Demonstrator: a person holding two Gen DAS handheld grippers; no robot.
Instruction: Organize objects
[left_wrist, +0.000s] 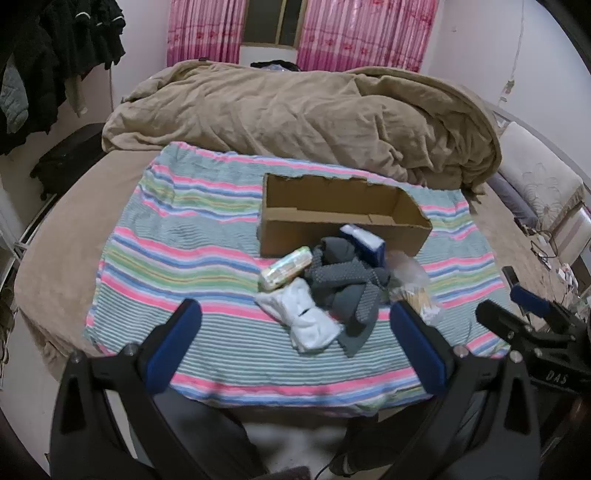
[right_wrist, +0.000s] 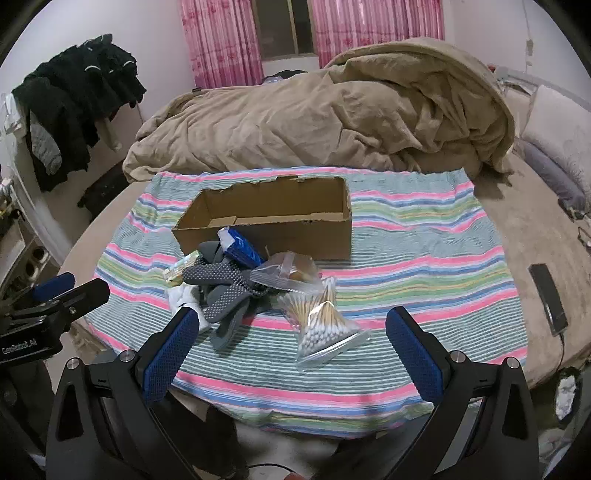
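An open cardboard box (left_wrist: 332, 221) (right_wrist: 273, 218) stands on a striped cloth (left_wrist: 177, 236) (right_wrist: 424, 258) on the bed. In front of it lies a pile: grey dotted socks (left_wrist: 343, 284) (right_wrist: 225, 284), white socks (left_wrist: 303, 317), a blue tissue pack (left_wrist: 364, 242) (right_wrist: 240, 249), a greenish pack (left_wrist: 286, 267), a clear bag (right_wrist: 286, 271) and a bag of cotton swabs (right_wrist: 321, 321). My left gripper (left_wrist: 293, 347) is open and empty, above the near side of the pile. My right gripper (right_wrist: 295, 354) is open and empty, just short of the swab bag.
A crumpled tan duvet (left_wrist: 295, 122) (right_wrist: 332, 118) fills the far half of the bed. A black phone (right_wrist: 548, 299) lies on the bed at the right. Dark clothes (right_wrist: 74, 103) hang at the left. Pink curtains (left_wrist: 351, 33) cover the window.
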